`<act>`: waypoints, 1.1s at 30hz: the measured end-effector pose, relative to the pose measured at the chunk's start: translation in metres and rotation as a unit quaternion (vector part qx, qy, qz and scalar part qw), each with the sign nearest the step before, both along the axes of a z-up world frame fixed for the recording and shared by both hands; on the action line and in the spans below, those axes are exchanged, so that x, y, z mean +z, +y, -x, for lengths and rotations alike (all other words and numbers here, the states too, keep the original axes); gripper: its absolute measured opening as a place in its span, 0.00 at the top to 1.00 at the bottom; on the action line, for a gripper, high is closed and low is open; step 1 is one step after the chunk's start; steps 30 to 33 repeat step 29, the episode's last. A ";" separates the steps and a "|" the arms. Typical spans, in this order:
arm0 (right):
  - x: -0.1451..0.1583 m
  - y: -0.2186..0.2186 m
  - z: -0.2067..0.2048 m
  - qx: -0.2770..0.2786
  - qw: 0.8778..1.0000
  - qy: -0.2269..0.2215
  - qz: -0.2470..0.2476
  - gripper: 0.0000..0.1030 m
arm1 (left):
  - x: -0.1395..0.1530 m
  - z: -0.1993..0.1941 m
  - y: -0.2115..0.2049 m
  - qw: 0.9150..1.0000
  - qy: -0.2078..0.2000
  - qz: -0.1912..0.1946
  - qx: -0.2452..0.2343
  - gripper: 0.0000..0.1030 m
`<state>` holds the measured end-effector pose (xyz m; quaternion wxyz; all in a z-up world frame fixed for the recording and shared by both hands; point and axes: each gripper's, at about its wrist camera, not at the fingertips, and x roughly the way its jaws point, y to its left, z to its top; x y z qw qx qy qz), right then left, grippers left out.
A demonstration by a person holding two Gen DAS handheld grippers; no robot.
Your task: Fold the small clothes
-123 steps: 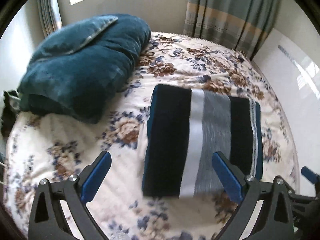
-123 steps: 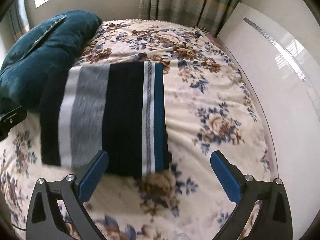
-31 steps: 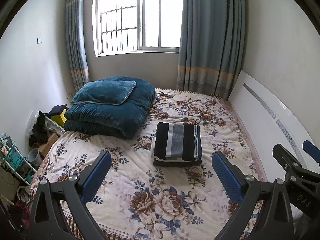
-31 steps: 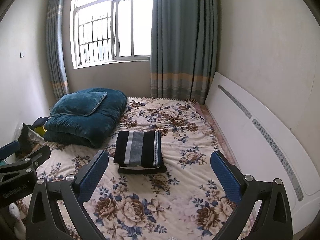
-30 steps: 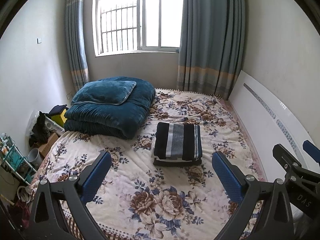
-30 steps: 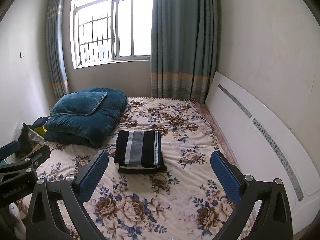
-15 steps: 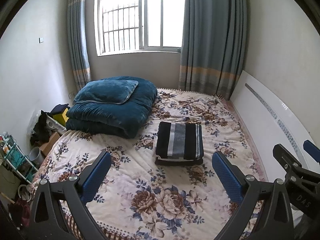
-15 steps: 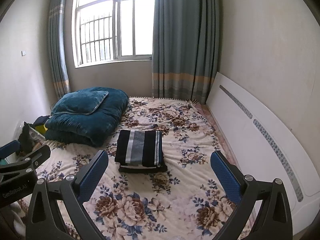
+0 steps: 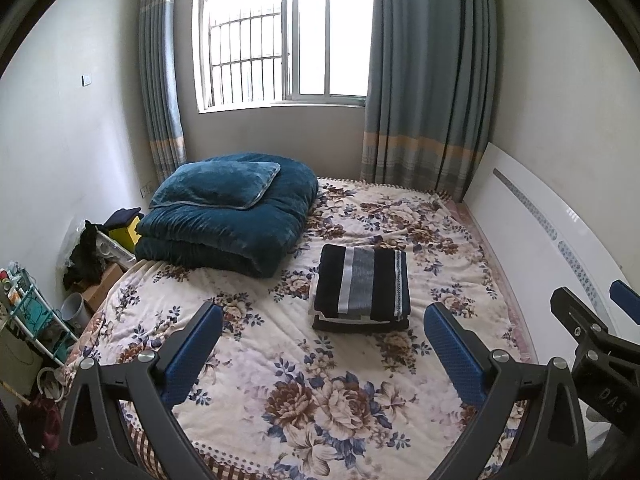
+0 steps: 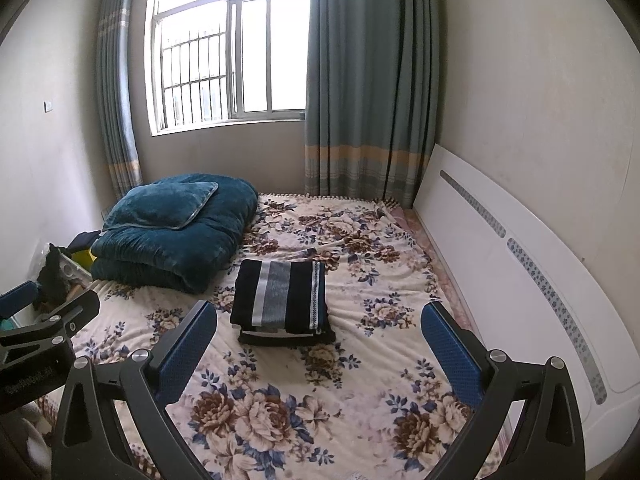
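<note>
Lying beyond both hand-held grippers: folded clothes

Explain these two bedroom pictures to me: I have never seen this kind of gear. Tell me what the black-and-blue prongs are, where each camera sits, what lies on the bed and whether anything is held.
There is no robot here. A person holds a two-finger gripper in each hand, and a fisheye camera on each looks forward along its fingers. One picture comes from the left gripper, the other from the right gripper; the blue prongs are their finger pads. Both are open and hold nothing. On the floral bedspread lies a folded striped garment, apparently on top of another folded dark piece. Beside it sits a folded teal quilt with a matching pillow on top.
</note>
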<state>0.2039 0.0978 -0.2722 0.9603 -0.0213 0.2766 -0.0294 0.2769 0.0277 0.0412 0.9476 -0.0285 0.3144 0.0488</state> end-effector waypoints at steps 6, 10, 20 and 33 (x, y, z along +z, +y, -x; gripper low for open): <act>0.000 0.001 0.001 0.001 1.000 0.001 -0.001 0.00 | 0.001 0.000 -0.001 1.000 -0.001 -0.001 0.002 0.00; 0.001 0.000 0.005 0.001 1.000 0.004 -0.005 0.00 | 0.000 0.001 -0.001 1.000 -0.001 0.000 0.001 0.00; 0.003 0.001 0.003 0.003 1.000 0.001 -0.005 0.00 | 0.001 -0.001 -0.001 1.000 -0.003 0.000 0.004 0.00; 0.002 0.001 0.007 0.000 1.000 0.001 -0.006 0.00 | 0.003 0.002 -0.001 1.000 -0.005 -0.009 0.010 0.00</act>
